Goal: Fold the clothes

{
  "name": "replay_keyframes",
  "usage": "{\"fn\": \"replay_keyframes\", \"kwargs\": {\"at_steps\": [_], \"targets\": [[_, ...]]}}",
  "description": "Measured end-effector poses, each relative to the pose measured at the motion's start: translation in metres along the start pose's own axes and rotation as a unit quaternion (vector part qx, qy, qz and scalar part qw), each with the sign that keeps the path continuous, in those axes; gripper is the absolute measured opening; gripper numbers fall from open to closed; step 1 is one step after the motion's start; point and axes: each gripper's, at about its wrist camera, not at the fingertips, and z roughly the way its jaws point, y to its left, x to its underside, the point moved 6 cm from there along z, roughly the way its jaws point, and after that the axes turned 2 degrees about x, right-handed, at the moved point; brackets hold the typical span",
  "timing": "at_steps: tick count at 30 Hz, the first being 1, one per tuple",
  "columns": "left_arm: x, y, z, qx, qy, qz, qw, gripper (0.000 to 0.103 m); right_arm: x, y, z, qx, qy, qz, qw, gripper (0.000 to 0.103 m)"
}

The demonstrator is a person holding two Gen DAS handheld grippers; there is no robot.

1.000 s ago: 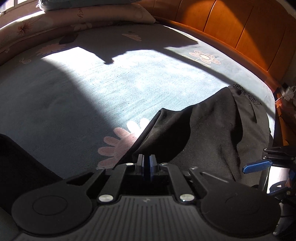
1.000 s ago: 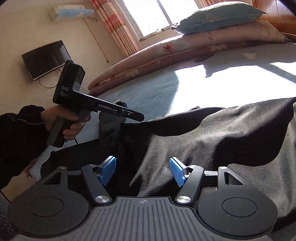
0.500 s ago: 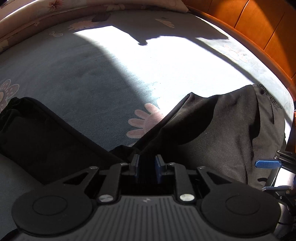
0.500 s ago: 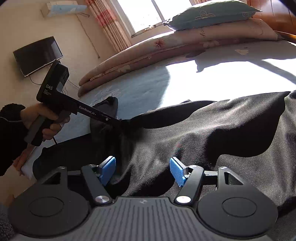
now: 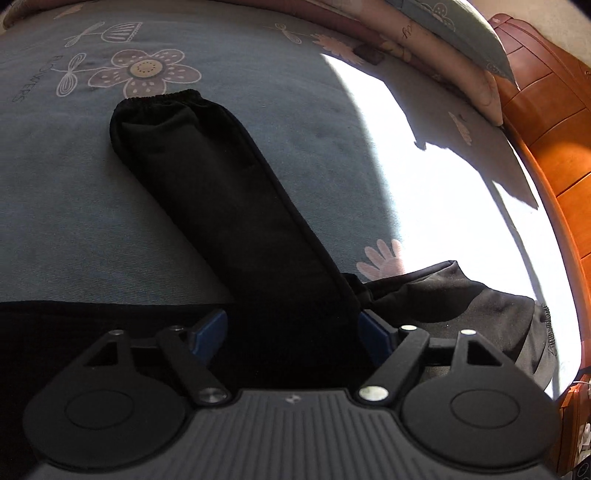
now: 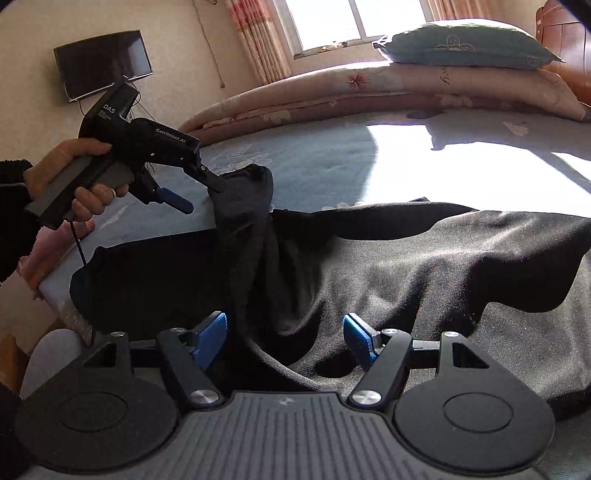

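Black trousers lie on the blue flowered bedsheet [image 5: 74, 192]. In the left wrist view one trouser leg [image 5: 221, 192] runs from its elastic cuff [image 5: 159, 99] at the upper left down between the open fingers of my left gripper [image 5: 291, 330]. The waist part [image 5: 480, 314] lies at the right in the sun. In the right wrist view my right gripper [image 6: 284, 334] is open just above the black cloth [image 6: 424, 266]. The left gripper [image 6: 199, 188] shows there at the left, jaws apart, with a bunched leg end [image 6: 243, 195] hanging against its upper finger.
A folded quilt [image 6: 369, 88] and a teal pillow [image 6: 469, 46] lie along the far side of the bed. The wooden headboard [image 5: 546, 122] is at the right. A wall television [image 6: 103, 64] and a window [image 6: 354, 18] are beyond the bed.
My left gripper has opened from shut and swung left, so the long trouser leg now lies ahead of it. The right gripper has stayed open over the cloth.
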Motion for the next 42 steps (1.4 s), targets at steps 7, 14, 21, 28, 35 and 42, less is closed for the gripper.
{"fn": "replay_keyframes", "kwargs": {"at_steps": [7,14,21,28,35,42], "targets": [[0.030,0.008,0.010,0.005,-0.013,-0.042,0.9990,0.081,0.001,0.006,-0.004,-0.015,0.007,0.021,1.000,0.074],[0.067,0.006,0.006,-0.023,-0.062,-0.031,0.9973,0.081,-0.014,0.025,0.013,-0.017,0.012,-0.014,1.000,0.073],[0.096,0.025,-0.005,-0.008,-0.092,-0.087,0.9919,0.081,-0.029,0.039,0.065,-0.023,0.047,-0.038,0.998,0.049],[0.101,0.048,-0.005,0.018,-0.084,-0.126,0.9883,0.081,-0.036,0.047,0.116,-0.024,0.082,-0.047,0.995,0.047],[0.098,0.056,0.001,0.101,-0.077,-0.168,0.9777,0.081,-0.048,0.049,0.143,-0.029,0.077,-0.040,0.996,0.044],[0.090,0.053,0.003,0.142,-0.083,-0.168,0.9720,0.082,-0.054,0.063,0.149,-0.062,0.078,-0.048,0.994,0.006]]}}
